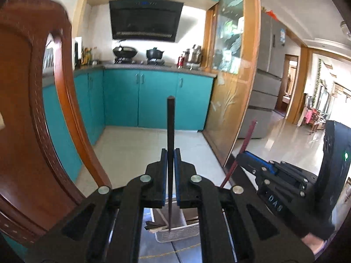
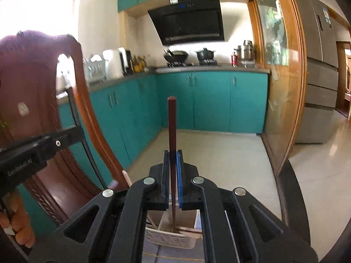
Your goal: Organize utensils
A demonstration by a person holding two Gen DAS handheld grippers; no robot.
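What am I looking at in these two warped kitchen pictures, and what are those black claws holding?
There is no robot here: a person carries a hand-held black two-finger gripper in each hand, and each carries a fisheye camera looking along its fingers, hence the bent walls.

The left wrist view shows the left gripper clamped on a dark, nearly black chopstick that stands upright. At its right edge you also see the right gripper holding a reddish-brown chopstick.

The right wrist view shows that same right gripper from its own camera, shut on the reddish-brown chopstick, also upright.

Below both grippers sits a white slotted plastic utensil basket on a tiled surface, with other utensils already inside. Both chopsticks' lower tips point down into it.
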